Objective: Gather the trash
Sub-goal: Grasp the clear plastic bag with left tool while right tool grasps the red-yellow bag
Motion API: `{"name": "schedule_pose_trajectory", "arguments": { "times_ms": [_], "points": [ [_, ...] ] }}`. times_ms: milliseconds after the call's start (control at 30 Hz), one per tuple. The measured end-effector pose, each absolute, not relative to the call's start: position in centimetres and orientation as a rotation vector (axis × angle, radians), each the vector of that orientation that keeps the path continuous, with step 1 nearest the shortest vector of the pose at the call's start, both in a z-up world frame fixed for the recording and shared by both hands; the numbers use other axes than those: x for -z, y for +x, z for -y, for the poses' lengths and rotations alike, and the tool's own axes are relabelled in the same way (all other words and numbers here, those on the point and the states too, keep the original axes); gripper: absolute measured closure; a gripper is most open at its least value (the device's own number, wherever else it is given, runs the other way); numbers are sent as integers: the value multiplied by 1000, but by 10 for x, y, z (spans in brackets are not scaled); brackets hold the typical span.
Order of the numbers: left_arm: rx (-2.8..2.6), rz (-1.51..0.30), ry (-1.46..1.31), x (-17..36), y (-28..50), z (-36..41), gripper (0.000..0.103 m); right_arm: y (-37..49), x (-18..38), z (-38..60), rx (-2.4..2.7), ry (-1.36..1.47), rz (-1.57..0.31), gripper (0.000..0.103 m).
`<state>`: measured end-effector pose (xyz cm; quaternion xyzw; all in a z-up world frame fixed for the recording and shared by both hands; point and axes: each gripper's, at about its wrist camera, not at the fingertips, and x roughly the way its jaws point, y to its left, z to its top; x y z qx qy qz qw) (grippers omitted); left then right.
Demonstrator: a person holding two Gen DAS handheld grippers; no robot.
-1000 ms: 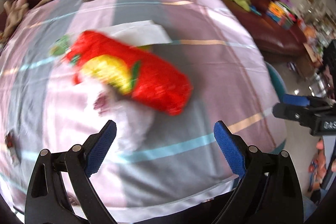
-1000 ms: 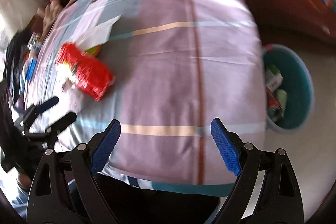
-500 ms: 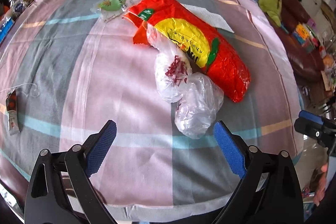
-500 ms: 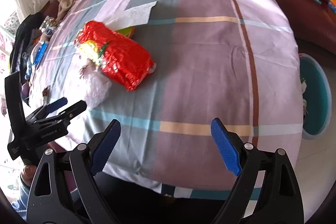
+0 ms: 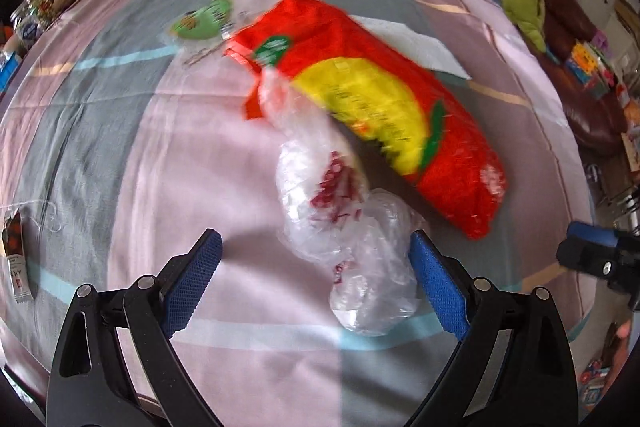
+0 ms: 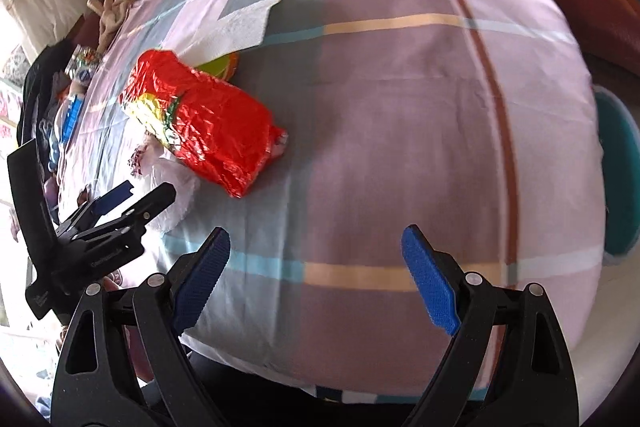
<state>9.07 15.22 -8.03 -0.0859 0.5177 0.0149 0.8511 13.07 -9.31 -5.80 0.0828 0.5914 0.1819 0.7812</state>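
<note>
Left hand-held gripper (image 5: 316,277) wide open, empty, straddling clear plastic bag (image 5: 352,251) on cloth-covered counter (image 5: 120,147), beside red packet (image 5: 384,107). Should drop lower, pinch crumpled bulk. Right hand-held gripper (image 6: 316,273) open, empty.

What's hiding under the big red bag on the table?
Under the far side of the red bag lies a white paper napkin, partly covered. A clear plastic bag leans against its near side. Anything else beneath it is hidden.
</note>
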Motion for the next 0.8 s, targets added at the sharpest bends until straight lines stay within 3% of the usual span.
{"name": "schedule_pose_trajectory", "arguments": {
  "times_ms": [100, 367, 733, 767, 800],
  "points": [
    [-40, -1086, -181, 81, 87, -167, 4, 143, 52, 75, -422, 137, -1267, 19],
    [-58, -1077, -209, 78, 77, -212, 4, 173, 39, 4, -516, -70, -1217, 19],
    [-48, -1077, -277, 73, 72, -241, 4, 182, 69, -49, -556, -326, -1199, 19],
    [-44, -1075, -284, 72, 72, -242, 4, 179, 70, -49, -566, -319, -1196, 21],
    [-41, -1073, -286, 70, 72, -242, 4, 177, 71, -49, -574, -316, -1195, 34]
  ]
}}
